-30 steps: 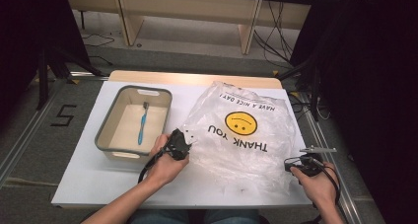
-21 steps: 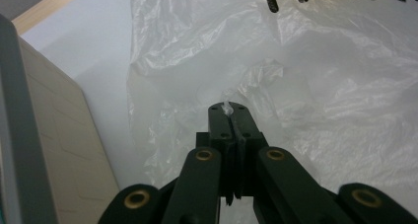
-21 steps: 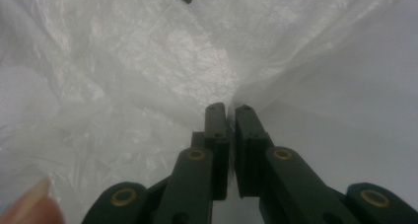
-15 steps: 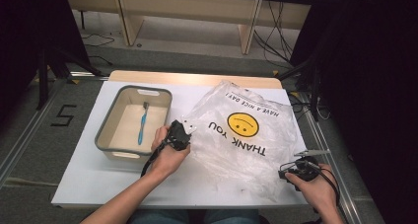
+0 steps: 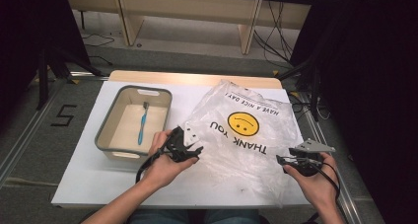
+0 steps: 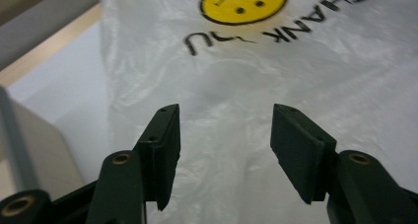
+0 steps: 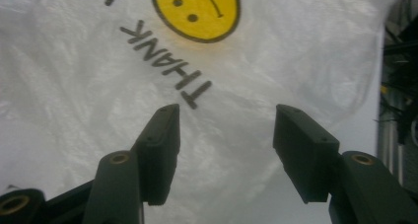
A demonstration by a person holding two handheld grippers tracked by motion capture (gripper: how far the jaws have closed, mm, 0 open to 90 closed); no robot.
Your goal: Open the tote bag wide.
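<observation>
Plastic bag (image 5: 244, 135): thin, limp, slippery; pinch at an edge. Left gripper (image 5: 190, 149) and right gripper (image 5: 288, 161) fingers just opened, part-wide, holding nothing.

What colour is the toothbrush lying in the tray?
Blue handle; the toothbrush shows best in the high view, lying inside the grey tray.

My left claw (image 5: 190, 146) and right claw (image 5: 286, 161), jaws just opening with nothing between them, flank the plastic bag (image 5: 241, 135) on the worktop (image 5: 93, 179); a toothbrush (image 5: 142, 124) lies in the bin (image 5: 107, 135).
</observation>
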